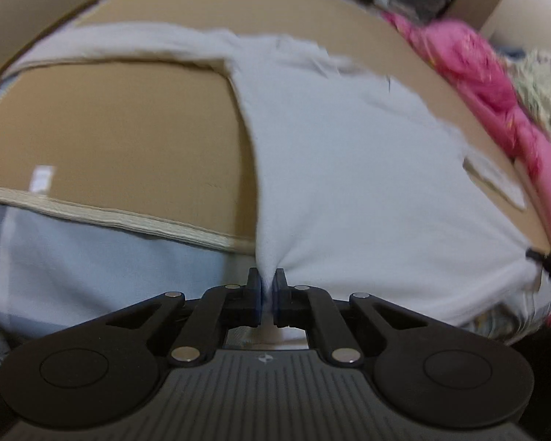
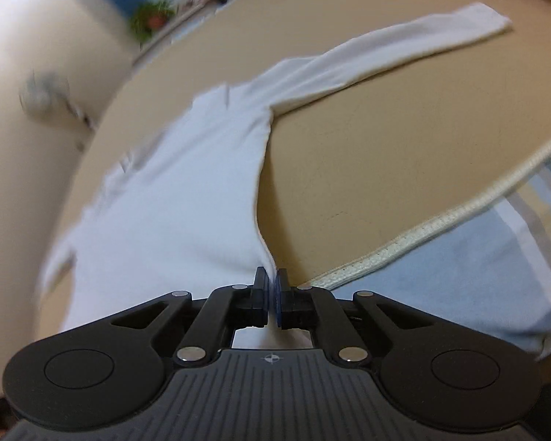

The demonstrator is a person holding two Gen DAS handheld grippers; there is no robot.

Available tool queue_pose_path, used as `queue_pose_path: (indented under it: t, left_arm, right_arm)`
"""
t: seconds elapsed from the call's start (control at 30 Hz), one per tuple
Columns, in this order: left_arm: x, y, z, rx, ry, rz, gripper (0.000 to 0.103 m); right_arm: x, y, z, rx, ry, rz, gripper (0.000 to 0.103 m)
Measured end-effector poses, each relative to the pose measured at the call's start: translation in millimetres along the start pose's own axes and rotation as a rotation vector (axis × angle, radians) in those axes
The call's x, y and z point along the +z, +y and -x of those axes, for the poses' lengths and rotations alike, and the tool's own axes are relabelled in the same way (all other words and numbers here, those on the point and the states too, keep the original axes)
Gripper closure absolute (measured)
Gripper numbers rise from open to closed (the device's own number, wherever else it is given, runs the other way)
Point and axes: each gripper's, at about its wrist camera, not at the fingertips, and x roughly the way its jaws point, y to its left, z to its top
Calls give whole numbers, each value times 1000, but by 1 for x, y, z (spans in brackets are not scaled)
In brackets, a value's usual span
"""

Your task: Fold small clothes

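Pinching the white long-sleeved cotton top (image 1: 341,169) at its hem corners, left tongs (image 1: 268,290) and right tongs (image 2: 272,288) both closed on cloth, I judge spreading done over the tan cardboard surface (image 1: 121,128); next, fold hem toward collar.

I can read no text, brand or number in either view. A small white label (image 1: 41,180) on the cardboard sheet (image 1: 128,139) is too blurred to read. Each housing carries only a crosshair mark.

one white shirt (image 1: 349,169), two hand-held grippers (image 1: 268,286) (image 2: 272,286).
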Motion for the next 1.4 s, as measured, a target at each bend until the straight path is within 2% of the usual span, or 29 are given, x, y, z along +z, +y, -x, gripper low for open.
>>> queue_pose_path:
  t: [0.1, 0.17, 0.23, 0.3, 0.33, 0.37, 0.4, 0.47, 0.5, 0.53, 0.57, 0.6, 0.7, 0.8, 0.9, 0.97, 1.03, 1.13, 1.23, 1.27, 1.3, 1.4]
  left_arm:
    - [-7, 0, -6, 16, 37, 4, 96]
    - [-7, 0, -14, 55, 52, -11, 94]
    - [-6, -2, -13, 83, 19, -34, 85]
    - [-1, -7, -6, 28, -12, -44, 79]
    - [0, -11, -4, 3, -14, -55, 79]
    - [0, -15, -5, -11, -4, -66, 79]
    - [-2, -19, -12, -16, 20, -72, 78]
    - [-6, -22, -38, 8, 124, -65, 76]
    - [-9, -20, -54, 37, 198, -59, 76]
    - [-11, -20, -63, 53, 236, -59, 76]
    - [-9, -22, -64, 57, 229, -66, 76]
    - [-5, -23, -61, 51, 199, -68, 76]
    - [12, -21, -36, 0, 20, -25, 76]
    - [31, -17, -18, 23, -132, 33, 76]
    - [59, -17, -11, 54, -240, 29, 76]
    - [81, -14, -3, 65, -291, 35, 76]
    - [105, -9, 5, 89, -337, 43, 76]
    - [148, 10, 4, 156, -368, 40, 76]
    - [179, 29, -2, 223, -385, 37, 76]
    - [186, 34, -6, 241, -390, 37, 76]
    - [191, 39, -10, 254, -396, 37, 76]
    - [197, 55, -23, 280, -408, 41, 76]
  right_arm:
    - [-9, -11, -10, -87, 79, -14, 99]
    - [-14, -15, -21, -202, 117, -4, 98]
    - [-13, -6, -16, -269, 31, 63, 95]
    - [-11, 8, -9, -240, -53, 136, 91]
    - [-12, 16, -7, -201, -83, 177, 87]
    - [-12, 23, -9, -161, -88, 206, 77]
    - [-13, 29, -16, -124, -65, 221, 68]
    - [-17, 33, -41, -79, 52, 216, 63]
    - [-21, 33, -58, -102, 142, 213, 63]
    - [-26, 30, -75, -158, 222, 213, 63]
    - [-30, 28, -86, -205, 257, 217, 64]
    - [-30, 31, -87, -214, 247, 225, 64]
    - [-20, 47, -69, -154, 115, 258, 64]
    - [-15, 58, -60, -116, 11, 279, 62]
    - [-12, 66, -55, -82, -32, 267, 61]
    - [-11, 78, -50, -78, -97, 293, 61]
    - [-3, 85, -32, -60, -189, 328, 61]
    - [24, 99, -10, 19, -348, 359, 61]
    - [53, 111, 17, 50, -482, 430, 48]
    - [62, 115, 21, 43, -507, 462, 41]
    - [69, 116, 22, 28, -526, 497, 38]
    - [80, 102, 13, -14, -544, 544, 38]
